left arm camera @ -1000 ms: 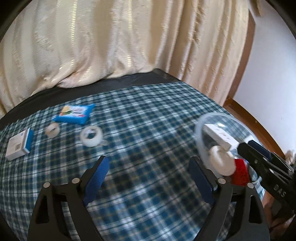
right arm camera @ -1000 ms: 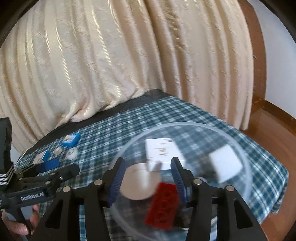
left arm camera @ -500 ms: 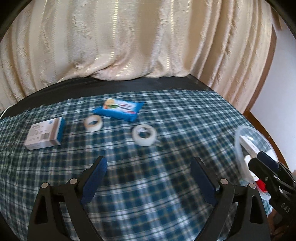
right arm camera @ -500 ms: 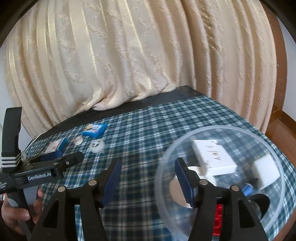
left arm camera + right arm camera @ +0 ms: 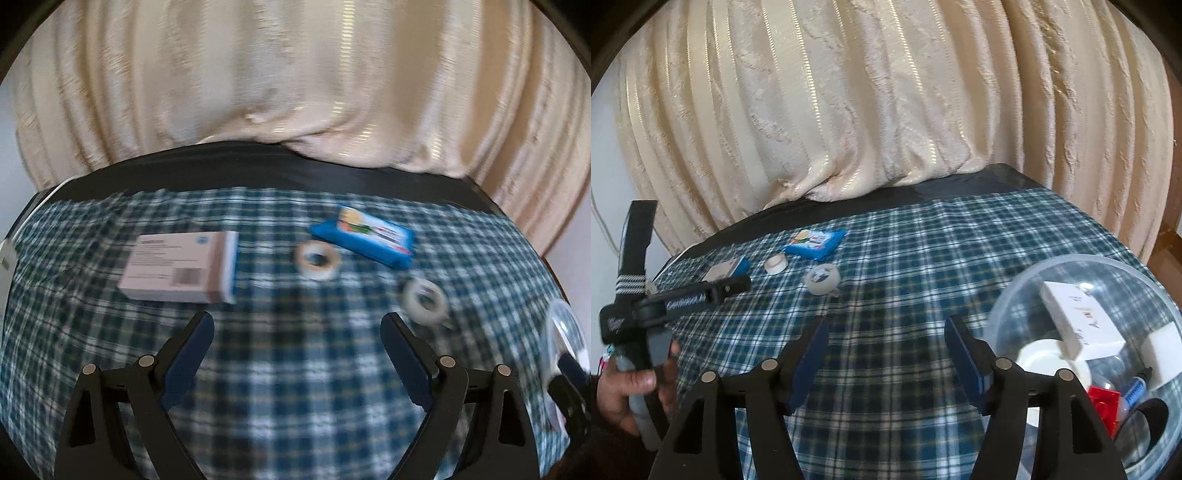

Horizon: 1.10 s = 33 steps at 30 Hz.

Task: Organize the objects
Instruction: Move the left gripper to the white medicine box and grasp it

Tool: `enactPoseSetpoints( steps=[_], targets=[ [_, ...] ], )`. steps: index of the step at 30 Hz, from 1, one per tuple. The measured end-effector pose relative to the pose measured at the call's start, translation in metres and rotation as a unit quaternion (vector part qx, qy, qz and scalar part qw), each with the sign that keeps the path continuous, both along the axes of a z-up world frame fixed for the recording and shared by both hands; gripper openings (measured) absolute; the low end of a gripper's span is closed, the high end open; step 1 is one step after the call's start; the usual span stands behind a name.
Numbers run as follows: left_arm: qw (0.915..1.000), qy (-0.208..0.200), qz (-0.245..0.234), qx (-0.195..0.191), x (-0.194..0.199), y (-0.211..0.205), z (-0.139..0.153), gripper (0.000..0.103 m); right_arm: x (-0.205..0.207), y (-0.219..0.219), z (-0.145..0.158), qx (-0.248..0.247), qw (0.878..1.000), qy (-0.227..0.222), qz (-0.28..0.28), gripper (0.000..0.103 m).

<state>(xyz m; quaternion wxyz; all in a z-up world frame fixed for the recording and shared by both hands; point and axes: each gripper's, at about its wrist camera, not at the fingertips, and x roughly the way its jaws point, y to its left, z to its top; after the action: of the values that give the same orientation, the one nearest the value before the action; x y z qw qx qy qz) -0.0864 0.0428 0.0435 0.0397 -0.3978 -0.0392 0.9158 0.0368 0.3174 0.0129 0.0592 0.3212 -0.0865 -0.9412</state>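
On the blue plaid cloth (image 5: pixel 295 369) lie a pink-and-blue box (image 5: pixel 177 267), a blue snack packet (image 5: pixel 364 236) and two white tape rolls (image 5: pixel 318 259) (image 5: pixel 424 296). My left gripper (image 5: pixel 297 326) hovers open just short of them, nothing between its fingers. In the right wrist view the same box (image 5: pixel 726 270), packet (image 5: pixel 814 243) and tape rolls (image 5: pixel 775 264) (image 5: pixel 823 279) lie far left. My right gripper (image 5: pixel 884 328) is empty, its jaws opening, left of the clear bowl (image 5: pixel 1008 306). The bowl holds a white box (image 5: pixel 1078 319), a tape roll (image 5: pixel 1052 360), a red brick (image 5: pixel 1104 400) and other small items.
A cream curtain (image 5: pixel 886 110) hangs behind the table and rests on its dark back edge (image 5: pixel 258 166). A hand (image 5: pixel 624 384) holds the left gripper's handle at the far left of the right wrist view. The bowl's rim (image 5: pixel 565 325) shows at the left wrist view's right edge.
The left gripper swung left across the cloth, from beside the bowl to the box, packet and tape rolls. The right gripper drew left out of the bowl, leaving the tape roll inside, its jaws wider.
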Motion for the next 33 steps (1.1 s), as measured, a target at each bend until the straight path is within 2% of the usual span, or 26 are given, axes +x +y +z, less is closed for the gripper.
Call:
enactPoseSetpoints(
  steps=[11,21,27,33],
  targets=[
    [0.9947,-0.021,0.1,-0.001,-0.04,-0.043,-0.006,0.092,-0.011,-0.009,-0.008,-0.011,1.0,-0.008,0.012,0.069],
    [0.9778,-0.05,0.194,0.062,-0.058,-0.073,-0.014,0.092,-0.018,-0.01,-0.014,-0.021,1.0,-0.013,0.02,0.071],
    [0.9676,-0.077,0.217,0.103,-0.067,-0.087,-0.022,0.092,-0.018,-0.011,-0.015,-0.021,0.999,-0.01,0.023,0.071],
    [0.9683,-0.08,0.218,0.092,-0.078,-0.09,-0.029,0.092,-0.019,-0.011,-0.016,-0.027,0.999,-0.011,0.024,0.072]
  ],
)
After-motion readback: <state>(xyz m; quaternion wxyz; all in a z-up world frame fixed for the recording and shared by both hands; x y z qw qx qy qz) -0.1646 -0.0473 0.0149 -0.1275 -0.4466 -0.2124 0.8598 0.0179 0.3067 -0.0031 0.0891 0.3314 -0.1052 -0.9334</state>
